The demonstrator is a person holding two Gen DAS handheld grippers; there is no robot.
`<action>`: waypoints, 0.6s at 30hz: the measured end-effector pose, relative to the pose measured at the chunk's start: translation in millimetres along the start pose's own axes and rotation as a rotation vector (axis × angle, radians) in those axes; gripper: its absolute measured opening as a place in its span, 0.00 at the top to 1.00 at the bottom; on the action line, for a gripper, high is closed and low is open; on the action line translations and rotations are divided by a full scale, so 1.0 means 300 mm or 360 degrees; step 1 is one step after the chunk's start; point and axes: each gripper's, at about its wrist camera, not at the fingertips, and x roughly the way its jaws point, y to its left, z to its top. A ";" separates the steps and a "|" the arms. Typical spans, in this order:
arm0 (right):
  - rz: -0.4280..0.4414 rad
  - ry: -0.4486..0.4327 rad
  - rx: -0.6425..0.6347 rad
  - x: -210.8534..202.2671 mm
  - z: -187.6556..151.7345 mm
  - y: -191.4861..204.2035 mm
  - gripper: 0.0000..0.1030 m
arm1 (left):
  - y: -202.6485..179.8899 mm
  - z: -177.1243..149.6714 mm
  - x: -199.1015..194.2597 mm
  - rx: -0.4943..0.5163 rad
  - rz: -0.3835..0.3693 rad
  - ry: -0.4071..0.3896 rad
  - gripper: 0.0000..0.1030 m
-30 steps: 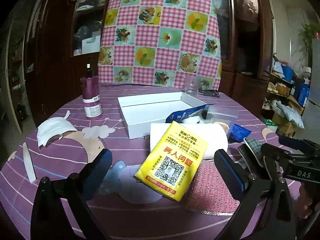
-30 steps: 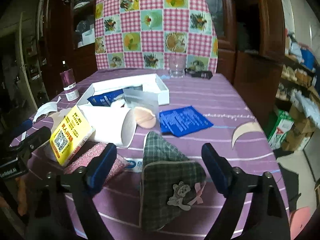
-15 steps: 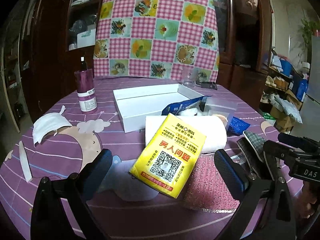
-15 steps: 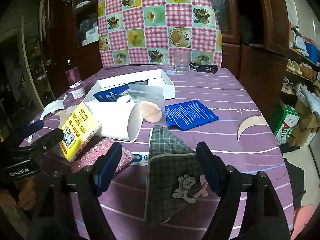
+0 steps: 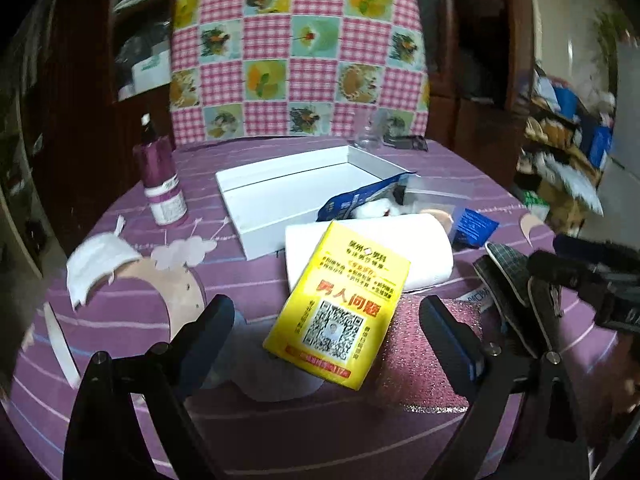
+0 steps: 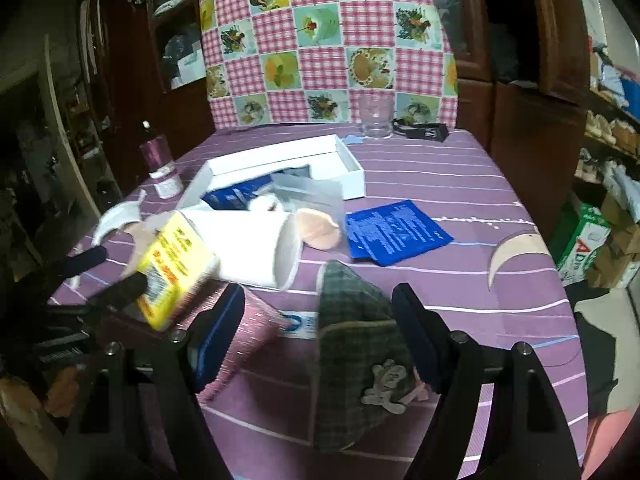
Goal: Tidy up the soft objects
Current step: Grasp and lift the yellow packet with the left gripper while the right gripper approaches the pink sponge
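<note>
The yellow packet (image 6: 176, 268) is smeared by motion in the right wrist view, its print unreadable there. It covers part of the white roll (image 5: 372, 248) and the near edge of the pink sponge (image 5: 424, 360). The plaid pouch (image 5: 508, 276) is half hidden behind the right gripper (image 5: 560, 304) in the left wrist view. What fills the white box (image 6: 352, 172) is only partly seen: a blue bag (image 6: 236, 200), something white. Cabinet shelves (image 5: 136, 40) are too dark to read.
</note>
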 end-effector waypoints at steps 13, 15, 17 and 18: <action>0.0043 0.0041 -0.0017 0.063 -0.013 0.033 0.30 | -0.058 0.010 0.170 0.0228 0.0121 0.0209 0.08; 0.0067 0.0079 -0.0007 0.070 -0.013 0.027 0.30 | -0.031 0.017 0.180 0.0163 0.0108 0.0226 0.14; 0.0086 0.0099 0.0000 0.071 -0.011 0.026 0.30 | -0.011 0.016 0.193 0.0101 0.0031 0.0261 0.31; 0.0095 0.0105 0.0003 0.070 -0.011 0.026 0.30 | -0.002 0.014 0.198 0.0070 -0.0006 0.0281 0.40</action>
